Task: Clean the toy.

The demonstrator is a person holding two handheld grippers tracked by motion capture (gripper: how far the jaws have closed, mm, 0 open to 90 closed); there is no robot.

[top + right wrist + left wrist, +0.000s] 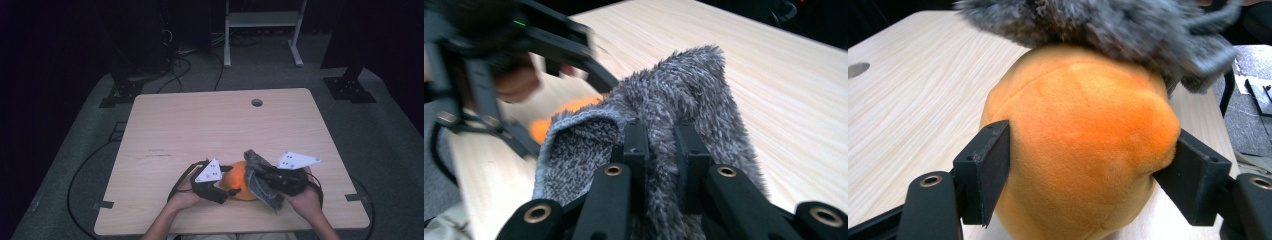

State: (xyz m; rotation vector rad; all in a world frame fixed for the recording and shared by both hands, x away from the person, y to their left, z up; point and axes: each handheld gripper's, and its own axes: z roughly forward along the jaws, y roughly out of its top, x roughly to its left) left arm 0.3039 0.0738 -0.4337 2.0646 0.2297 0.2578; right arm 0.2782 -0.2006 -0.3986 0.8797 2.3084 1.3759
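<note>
The orange plush ball [240, 181] is sitting on the tabletop [210, 125] at its near edge, just ahead of you, roughly at 6 o'clock from the tabletop's middle. You are clamping it across its width with your left gripper [231, 192]: in the left gripper view both jaws are pressing into its sides [1083, 145]. The grey fuzzy cloth [260, 176] is lying against the ball's 3 o'clock side and draping over its top [1108, 20]. Your right gripper [260, 172] is pinching a fold of that cloth [664, 125], jaws closed tight on it. So the ball lies at 9 o'clock from the right gripper, touching the cloth; I judge the next wiping stroke is running leftward over the ball's crown.
</note>
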